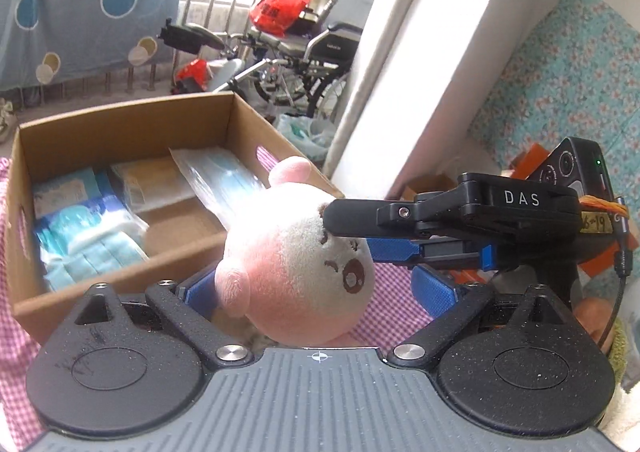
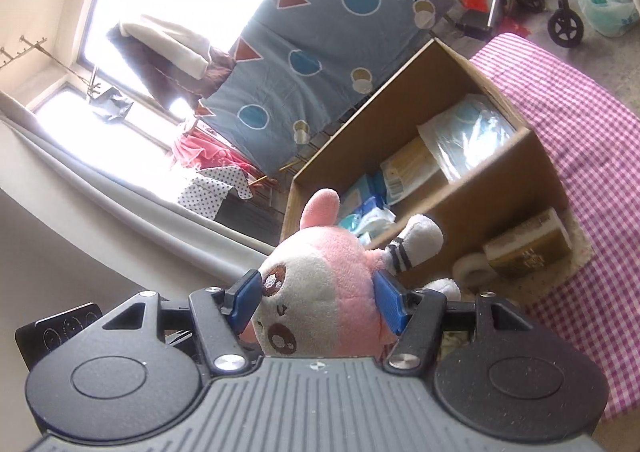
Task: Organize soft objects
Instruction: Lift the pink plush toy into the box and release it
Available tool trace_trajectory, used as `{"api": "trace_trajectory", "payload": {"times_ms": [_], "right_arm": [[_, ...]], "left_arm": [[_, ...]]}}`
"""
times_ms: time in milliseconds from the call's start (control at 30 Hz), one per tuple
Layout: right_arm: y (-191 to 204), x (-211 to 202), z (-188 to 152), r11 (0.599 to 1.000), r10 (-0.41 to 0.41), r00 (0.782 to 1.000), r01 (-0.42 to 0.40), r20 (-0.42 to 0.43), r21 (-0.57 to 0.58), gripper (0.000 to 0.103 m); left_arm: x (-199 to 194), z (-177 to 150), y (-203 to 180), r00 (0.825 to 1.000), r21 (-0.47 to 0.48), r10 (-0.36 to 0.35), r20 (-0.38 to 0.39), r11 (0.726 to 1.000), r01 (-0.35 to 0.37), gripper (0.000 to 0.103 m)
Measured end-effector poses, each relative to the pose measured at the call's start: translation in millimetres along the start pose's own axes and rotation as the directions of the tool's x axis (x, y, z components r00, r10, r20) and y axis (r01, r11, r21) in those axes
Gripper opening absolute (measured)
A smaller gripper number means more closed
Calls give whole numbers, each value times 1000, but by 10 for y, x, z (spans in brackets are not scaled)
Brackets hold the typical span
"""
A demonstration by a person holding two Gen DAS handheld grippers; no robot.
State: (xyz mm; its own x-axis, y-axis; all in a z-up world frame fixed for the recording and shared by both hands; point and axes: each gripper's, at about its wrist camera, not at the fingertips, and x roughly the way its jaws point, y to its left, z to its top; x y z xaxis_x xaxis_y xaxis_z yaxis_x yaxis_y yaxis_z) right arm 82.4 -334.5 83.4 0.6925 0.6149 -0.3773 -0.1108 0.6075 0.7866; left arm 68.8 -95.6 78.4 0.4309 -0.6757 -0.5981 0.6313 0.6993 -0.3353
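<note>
The pink and white plush toy (image 2: 320,292) is up off the desk (image 2: 580,139), pinched at its head by the right claw (image 2: 320,304), whose blue pads (image 2: 390,302) press in on either side of the face and dent the stuffing. The left claw (image 1: 316,292) has the toy's body between its fingers too, though they stand fairly wide and I cannot tell whether they actually grip it or only bracket it.

The toy looks light, squashy and a bit floppy. It should survive any squeeze, but I'd guess a grip on the round head could slip. The fuller body seems the safer hold.

Just beyond it sits an open cardboard box (image 1: 120,119), with packets of blue face masks (image 1: 92,248) and other wrapped packs filling the left and far parts. The bare floor of the box, near the right wall, looks like the free spot. In the right wrist view a tape roll (image 2: 472,272) and a brown packet (image 2: 528,248) lie in a nearer compartment. The box walls are the main thing to clear.
</note>
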Motion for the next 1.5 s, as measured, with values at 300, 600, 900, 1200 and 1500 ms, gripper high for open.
{"api": "trace_trajectory", "payload": {"times_ms": [300, 600, 900, 1200, 1500], "right_arm": [[-23, 1062, 1035, 1000, 14, 991, -14, -136, 5, 65], [-716, 2250, 1323, 976, -41, 938, 111, -343, 187, 65], [-1136, 2835, 1347, 948, -65, 907, 186, -416, 258, 69], [-1009, 2709, 1374, 955, -128, 897, 227, -423, 191, 81], [-956, 2566, 1391, 961, -115, 904, 205, -411, 183, 78]], "left_arm": [[171, 815, 538, 994, -48, 107, 14, 993, -106, 98], [1033, 1129, 1441, 957, -139, 193, -216, 964, -226, 97], [1495, 1098, 1858, 907, -147, 236, -349, 942, -302, 96], [1494, 1116, 1780, 907, -80, 272, -322, 946, -313, 94], [1593, 1196, 1663, 932, -29, 249, -262, 964, -266, 95]]}}
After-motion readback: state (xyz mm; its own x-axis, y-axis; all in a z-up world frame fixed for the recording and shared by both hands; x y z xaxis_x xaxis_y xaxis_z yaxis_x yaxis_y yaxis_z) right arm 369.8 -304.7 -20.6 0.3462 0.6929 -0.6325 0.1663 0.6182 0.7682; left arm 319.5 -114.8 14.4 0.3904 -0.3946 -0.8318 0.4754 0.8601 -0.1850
